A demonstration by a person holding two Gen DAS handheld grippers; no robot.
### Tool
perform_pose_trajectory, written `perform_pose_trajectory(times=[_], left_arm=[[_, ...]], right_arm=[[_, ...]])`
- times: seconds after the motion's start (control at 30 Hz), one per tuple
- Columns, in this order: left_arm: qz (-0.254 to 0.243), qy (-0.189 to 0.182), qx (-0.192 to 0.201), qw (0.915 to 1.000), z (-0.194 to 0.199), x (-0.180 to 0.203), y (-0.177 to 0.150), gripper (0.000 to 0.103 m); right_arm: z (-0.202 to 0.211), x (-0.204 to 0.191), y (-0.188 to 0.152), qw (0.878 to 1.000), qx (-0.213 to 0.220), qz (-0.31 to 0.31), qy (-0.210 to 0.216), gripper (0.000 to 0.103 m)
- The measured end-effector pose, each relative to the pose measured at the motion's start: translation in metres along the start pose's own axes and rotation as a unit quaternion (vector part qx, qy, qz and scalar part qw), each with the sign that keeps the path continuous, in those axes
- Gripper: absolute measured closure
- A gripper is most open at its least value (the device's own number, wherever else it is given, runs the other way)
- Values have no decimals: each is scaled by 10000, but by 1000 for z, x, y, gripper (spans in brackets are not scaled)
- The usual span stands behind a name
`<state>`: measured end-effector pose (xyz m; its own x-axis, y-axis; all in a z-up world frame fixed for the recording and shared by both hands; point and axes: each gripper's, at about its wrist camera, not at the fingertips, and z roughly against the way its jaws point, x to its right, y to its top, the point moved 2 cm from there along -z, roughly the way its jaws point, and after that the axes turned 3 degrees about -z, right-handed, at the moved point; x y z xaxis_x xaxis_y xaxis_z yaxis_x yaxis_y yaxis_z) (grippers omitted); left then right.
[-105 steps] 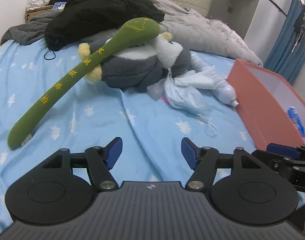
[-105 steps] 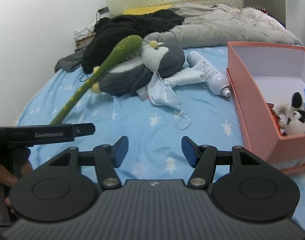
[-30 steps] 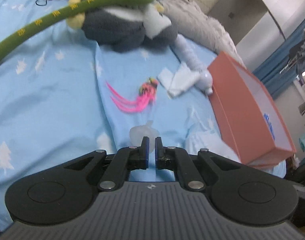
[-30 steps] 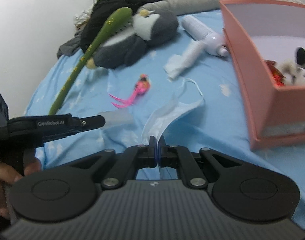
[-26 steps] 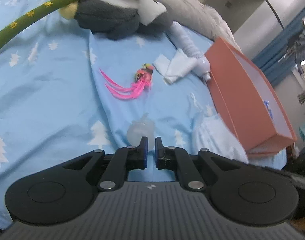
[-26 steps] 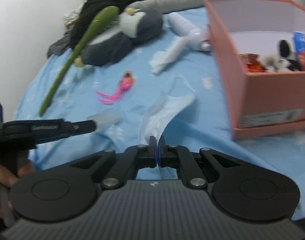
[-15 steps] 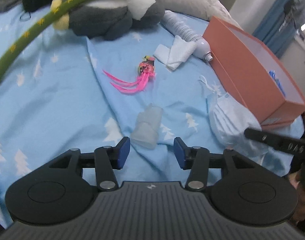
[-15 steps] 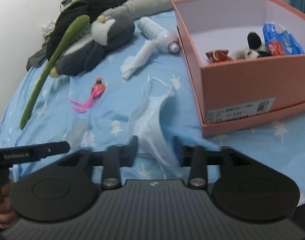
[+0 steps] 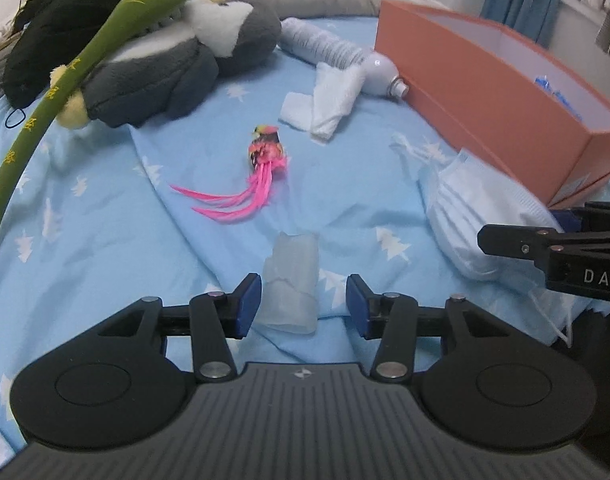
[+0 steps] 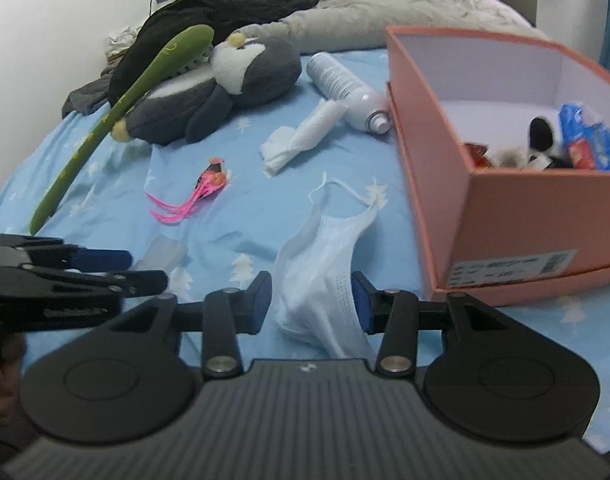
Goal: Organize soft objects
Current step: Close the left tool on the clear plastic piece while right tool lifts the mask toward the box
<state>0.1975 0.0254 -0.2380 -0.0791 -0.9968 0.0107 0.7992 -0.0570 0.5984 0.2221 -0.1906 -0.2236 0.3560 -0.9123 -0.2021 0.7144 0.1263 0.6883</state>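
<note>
My left gripper (image 9: pixel 303 306) is open, its jaws either side of a translucent soft piece (image 9: pixel 292 280) that lies on the blue sheet. My right gripper (image 10: pixel 311 306) is open around a pale blue face mask (image 10: pixel 325 264) lying on the sheet; the mask also shows in the left wrist view (image 9: pixel 477 216). A pink feathered bird toy (image 9: pixel 261 168) lies beyond. A grey penguin plush (image 9: pixel 177 60) with a long green plush (image 9: pixel 65 76) across it lies at the back left. The salmon box (image 10: pixel 505 200) holds small toys.
A white spray bottle (image 9: pixel 337 56) and a folded white cloth (image 9: pixel 329 100) lie beside the box. Black clothing (image 10: pixel 209 16) and a grey duvet (image 10: pixel 385 4) are heaped at the bed's head. A wall runs along the left.
Both grippers were shut, left on the translucent piece and right on the mask, and carried them toward the bed's near edge. Both have opened; the items now lie on the sheet.
</note>
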Motion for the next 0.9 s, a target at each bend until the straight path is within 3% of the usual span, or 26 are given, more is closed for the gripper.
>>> perform_pose_trajectory(times=[0.2, 0.27, 0.4, 0.53, 0.67, 0.9], left_arm=[[-128, 282, -51, 9995, -8, -1, -2, 66], [-85, 262, -50, 9996, -8, -3, -3, 66], [-75, 288, -35, 9995, -8, -3, -5, 68], [-4, 290, -11, 9996, -5, -3, -3, 76], [230, 279, 27, 9993, 1, -7, -1, 83], [532, 207, 158, 9982, 20, -7, 1, 84]], right_arm=[[-18, -4, -7, 9999, -70, 142, 58, 59], [-22, -7, -8, 9997, -58, 206, 93, 65], [-32, -9, -12, 9993, -195, 276, 164, 85], [-31, -14, -14, 9989, -210, 345, 258, 93], [-24, -14, -12, 9990, -149, 336, 262, 94], [-5, -18, -7, 9990, 4, 362, 258, 94]])
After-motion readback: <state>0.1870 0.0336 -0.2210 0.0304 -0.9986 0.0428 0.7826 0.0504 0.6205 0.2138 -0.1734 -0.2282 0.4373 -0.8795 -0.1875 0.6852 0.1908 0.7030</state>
